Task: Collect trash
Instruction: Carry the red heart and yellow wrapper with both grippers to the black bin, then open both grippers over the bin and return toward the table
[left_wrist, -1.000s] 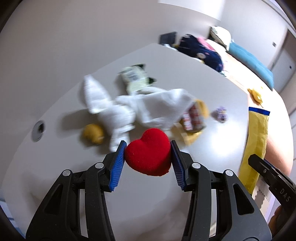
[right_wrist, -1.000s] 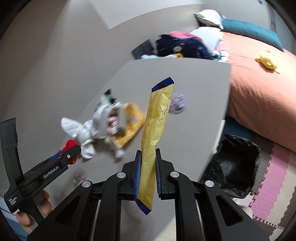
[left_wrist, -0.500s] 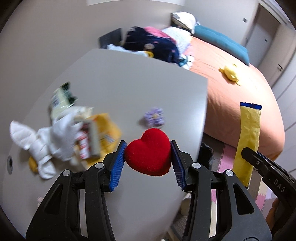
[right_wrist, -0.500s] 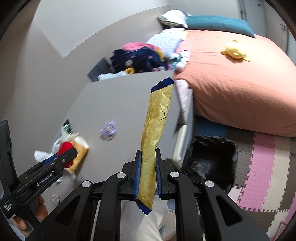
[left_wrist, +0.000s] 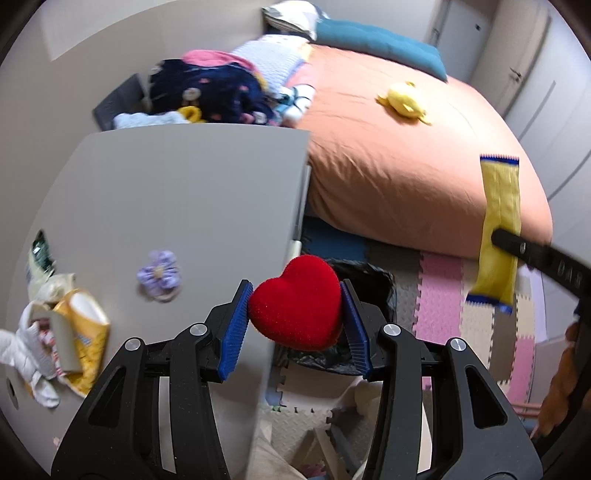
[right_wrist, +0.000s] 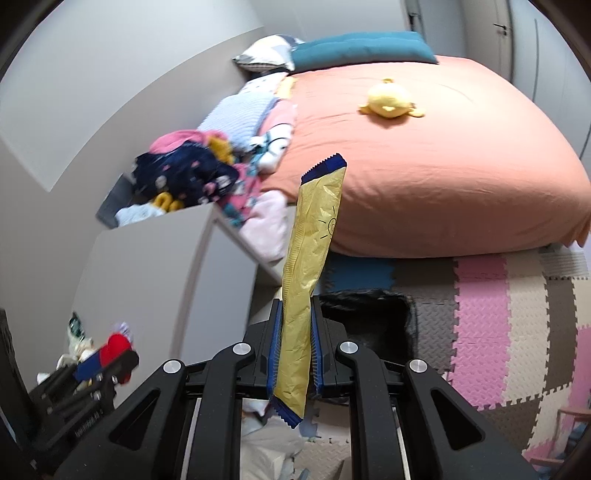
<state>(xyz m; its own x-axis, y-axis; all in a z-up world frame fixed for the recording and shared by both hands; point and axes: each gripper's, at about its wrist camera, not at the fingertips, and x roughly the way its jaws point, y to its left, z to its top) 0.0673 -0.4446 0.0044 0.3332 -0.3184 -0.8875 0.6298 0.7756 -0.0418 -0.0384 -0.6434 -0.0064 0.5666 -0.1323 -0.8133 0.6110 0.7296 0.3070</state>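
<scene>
Left claw (left_wrist: 295, 314) clamped on red heart (left_wrist: 297, 302), right claw (right_wrist: 294, 350) on yellow wrapper (right_wrist: 312, 251); both held over black bin (right_wrist: 369, 314) beside the surface (left_wrist: 177, 192), prob. for dropping in.

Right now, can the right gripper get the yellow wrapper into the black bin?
Probably yes. The right gripper, shut on the yellow wrapper, faces the open black bin on the floor with nothing between them.
</scene>
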